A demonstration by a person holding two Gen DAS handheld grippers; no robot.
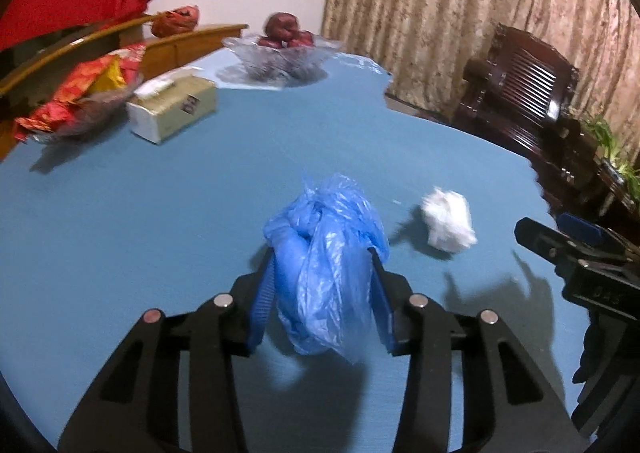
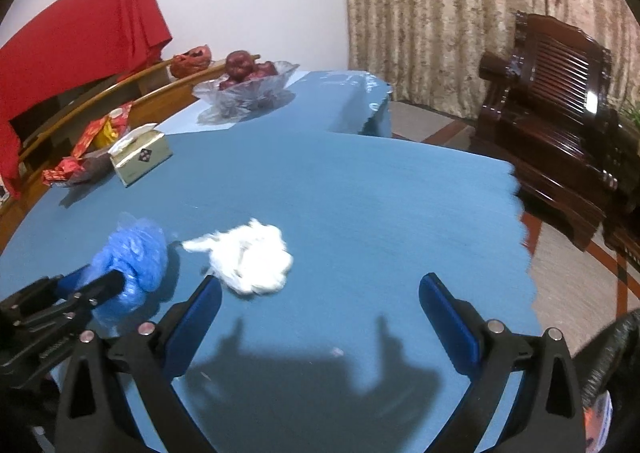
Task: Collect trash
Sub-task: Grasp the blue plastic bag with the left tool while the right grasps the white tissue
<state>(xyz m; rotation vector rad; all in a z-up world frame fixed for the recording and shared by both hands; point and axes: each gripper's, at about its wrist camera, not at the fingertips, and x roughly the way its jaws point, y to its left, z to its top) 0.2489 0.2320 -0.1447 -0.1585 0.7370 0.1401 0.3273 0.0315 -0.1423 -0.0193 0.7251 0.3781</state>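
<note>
A lived-in home room, dining or sitting corner.

Centre stage is the blue-clothed tabletop (image 2: 340,189); at its far end sits a glass bowl of red fruit (image 2: 246,87), near its left edge a tissue box (image 2: 140,159) and just beyond that a dish of red snack packets (image 2: 86,157). Off the tabletop's right side stands a carved dark wooden armchair (image 2: 556,113), with patterned beige curtains (image 2: 432,13) hanging behind.

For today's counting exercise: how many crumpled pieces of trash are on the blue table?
2. A blue plastic bag sits between the left gripper's jaws. A white crumpled tissue lies loose beside it, ahead of the open right gripper. More may be hidden outside these views.
</note>
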